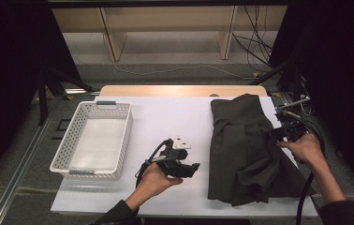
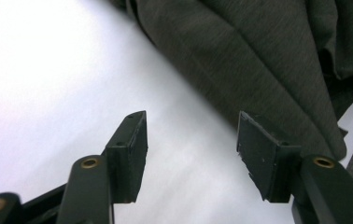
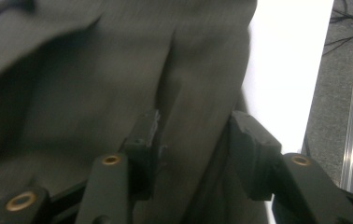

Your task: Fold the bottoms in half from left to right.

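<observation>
The dark garment (image 1: 243, 150) lies rumpled on the right half of the white bench (image 1: 165, 122), loosely doubled over itself, its far end flat and its near end bunched in uneven folds. Judged from this, folding is at an early stage: no neat edge has been formed, and the white basket (image 1: 93, 140), well to the left of the garment, holds nothing.

The right gripper (image 3: 191, 135) is at the garment's right edge, about halfway along its length. Its jaws stand apart with a ridge of cloth rising between them; they straddle the fold, and I cannot tell whether the pads are pressing it yet.

The left gripper (image 2: 191, 140) is just left of the garment's near portion, over bare bench, pointed toward the cloth. Its jaws are spread wide with nothing between them; the garment's edge lies just beyond their tips.

What is left, as I judge it: secure the fold, smooth the bunched end, fold fully.
</observation>
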Demonstrator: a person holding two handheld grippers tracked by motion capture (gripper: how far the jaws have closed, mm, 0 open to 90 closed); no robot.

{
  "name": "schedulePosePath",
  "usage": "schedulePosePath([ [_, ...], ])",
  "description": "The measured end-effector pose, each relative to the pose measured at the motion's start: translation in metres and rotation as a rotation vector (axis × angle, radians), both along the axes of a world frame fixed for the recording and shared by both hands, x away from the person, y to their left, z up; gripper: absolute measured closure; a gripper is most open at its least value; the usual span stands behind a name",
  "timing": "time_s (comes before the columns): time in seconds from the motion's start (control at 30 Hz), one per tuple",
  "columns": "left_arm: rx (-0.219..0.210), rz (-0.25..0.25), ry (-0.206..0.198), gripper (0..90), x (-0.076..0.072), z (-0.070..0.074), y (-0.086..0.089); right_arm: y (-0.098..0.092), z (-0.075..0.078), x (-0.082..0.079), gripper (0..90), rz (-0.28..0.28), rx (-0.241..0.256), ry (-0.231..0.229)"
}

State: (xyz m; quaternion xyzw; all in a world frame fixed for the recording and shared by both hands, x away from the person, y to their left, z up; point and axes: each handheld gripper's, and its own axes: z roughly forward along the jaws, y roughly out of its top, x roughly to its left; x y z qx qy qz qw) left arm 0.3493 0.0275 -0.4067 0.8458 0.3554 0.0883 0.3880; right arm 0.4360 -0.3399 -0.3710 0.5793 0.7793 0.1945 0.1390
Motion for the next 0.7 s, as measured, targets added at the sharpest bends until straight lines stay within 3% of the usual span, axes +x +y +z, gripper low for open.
schedulePosePath([
  [0.17,-0.009,0.003,-0.007,41.8,-0.006,0.004,0.008,0.001,0.001,-0.036,55.6,0.047,0.05,-0.013],
  [0.33,-0.001,0.002,-0.002,41.9,-0.006,0.002,0.009,-0.005,-0.001,-0.055,76.3,0.075,0.033,-0.03],
  [0.47,0.008,-0.002,0.005,41.9,-0.007,-0.001,0.008,-0.024,-0.009,-0.053,86.1,0.046,0.032,-0.016],
  [0.63,0.011,0.007,0.007,41.8,-0.004,-0.003,0.009,-0.057,-0.023,-0.04,85.9,0.038,0.081,-0.018],
  [0.7,0.012,0.011,0.008,41.7,-0.004,-0.003,0.01,-0.066,-0.03,-0.034,82.5,0.038,0.104,0.003],
])
